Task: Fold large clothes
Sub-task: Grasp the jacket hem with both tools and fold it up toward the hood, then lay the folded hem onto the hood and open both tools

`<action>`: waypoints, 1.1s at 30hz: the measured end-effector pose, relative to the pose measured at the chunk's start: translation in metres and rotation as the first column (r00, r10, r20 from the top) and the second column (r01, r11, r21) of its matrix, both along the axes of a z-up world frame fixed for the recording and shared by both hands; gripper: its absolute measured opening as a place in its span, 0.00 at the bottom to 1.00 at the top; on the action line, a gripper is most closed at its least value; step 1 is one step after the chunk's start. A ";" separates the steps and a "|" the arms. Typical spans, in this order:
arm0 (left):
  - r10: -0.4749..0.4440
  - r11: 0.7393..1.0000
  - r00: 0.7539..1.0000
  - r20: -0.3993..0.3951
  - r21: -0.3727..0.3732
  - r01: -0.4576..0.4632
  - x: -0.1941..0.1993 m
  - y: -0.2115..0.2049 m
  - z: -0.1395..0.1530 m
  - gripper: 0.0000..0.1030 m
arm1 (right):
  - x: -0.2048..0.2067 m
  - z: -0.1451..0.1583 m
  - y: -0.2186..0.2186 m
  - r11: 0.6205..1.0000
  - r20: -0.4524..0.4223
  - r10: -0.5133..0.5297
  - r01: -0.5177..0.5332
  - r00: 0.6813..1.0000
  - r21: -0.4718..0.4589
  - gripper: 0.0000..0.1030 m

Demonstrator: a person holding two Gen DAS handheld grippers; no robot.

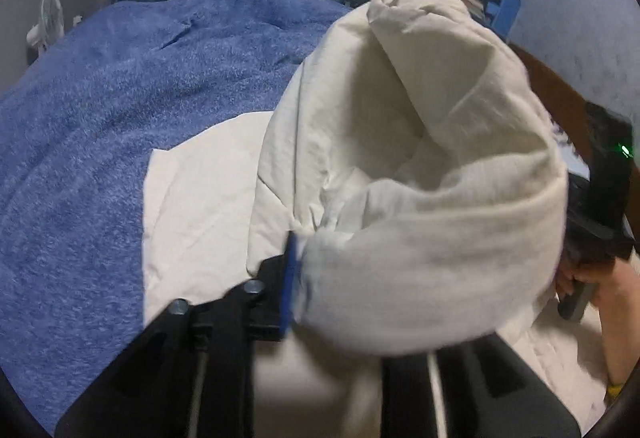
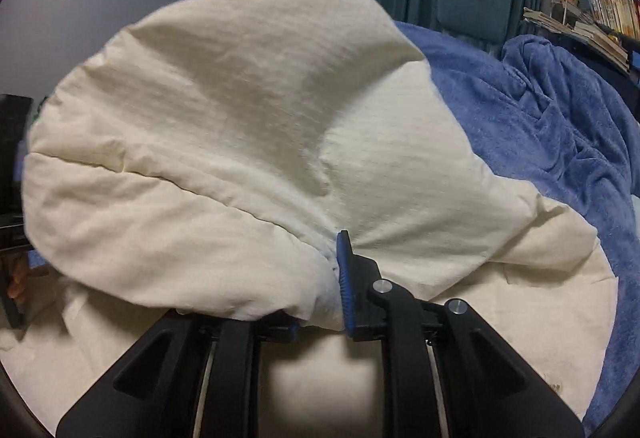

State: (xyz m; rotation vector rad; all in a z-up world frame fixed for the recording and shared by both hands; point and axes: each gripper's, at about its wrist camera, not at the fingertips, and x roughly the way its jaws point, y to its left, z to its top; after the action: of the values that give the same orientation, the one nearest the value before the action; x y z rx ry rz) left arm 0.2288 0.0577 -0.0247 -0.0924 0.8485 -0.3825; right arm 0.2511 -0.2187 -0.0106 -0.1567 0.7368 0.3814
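Left wrist view: left claw (image 1: pixel 298 278) is clamped on a bunched edge of the cream garment (image 1: pixel 420 158); only the blue-padded finger (image 1: pixel 289 286) at 9 o'clock of the bite shows, the other is buried under cloth. Right wrist view: right claw (image 2: pixel 334 278) is likewise pinched tight on the same garment (image 2: pixel 240 126), blue pad (image 2: pixel 344 278) pressing cloth from the 3 o'clock side.

Garment position: lifted edge billows up between the two claws, filling both views from centre to 12 o'clock. The rest lies flat on the bed, on the blue blanket (image 1: pixel 100 118), with a flat panel visible at 8 o'clock of the raised part in the left view. Person's right hand (image 1: pixel 588 278) and its tool sit at 3 o'clock in that view, near the cloth.

Step, as I read it: mid-fold, held edge being carried over the flat part.

Next move calls for: both claws travelling together toward 12 o'clock, keeping the edge taut and level, lowering it square onto the far edge, then releasing. Risk: slack between the claws gives a lumpy, skewed fold.
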 end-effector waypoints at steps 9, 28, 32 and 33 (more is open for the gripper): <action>-0.070 0.991 0.968 0.239 0.128 0.040 -0.053 -0.007 0.073 0.76 | 0.001 -0.002 0.013 1.000 0.005 0.004 -0.004 1.000 -0.024 0.29; -0.154 0.948 0.987 0.051 0.290 0.133 0.058 -0.045 -0.008 0.27 | -0.016 0.028 -0.009 0.976 0.014 0.153 -0.153 0.988 0.155 0.53; -0.172 0.947 0.984 0.043 0.281 0.153 0.061 -0.047 -0.011 0.27 | -0.005 0.037 -0.034 0.968 0.019 0.075 -0.077 0.997 0.237 0.54; -0.180 0.948 0.983 0.042 0.273 0.162 0.061 -0.046 -0.011 0.27 | 0.000 0.034 -0.037 0.983 0.022 0.024 -0.027 0.999 0.179 0.54</action>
State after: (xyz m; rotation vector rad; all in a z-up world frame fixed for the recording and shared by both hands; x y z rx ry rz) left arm 0.2898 0.0119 -0.0359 0.2472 0.8380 -0.4272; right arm 0.2507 -0.2554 0.0231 0.0003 0.6775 0.4681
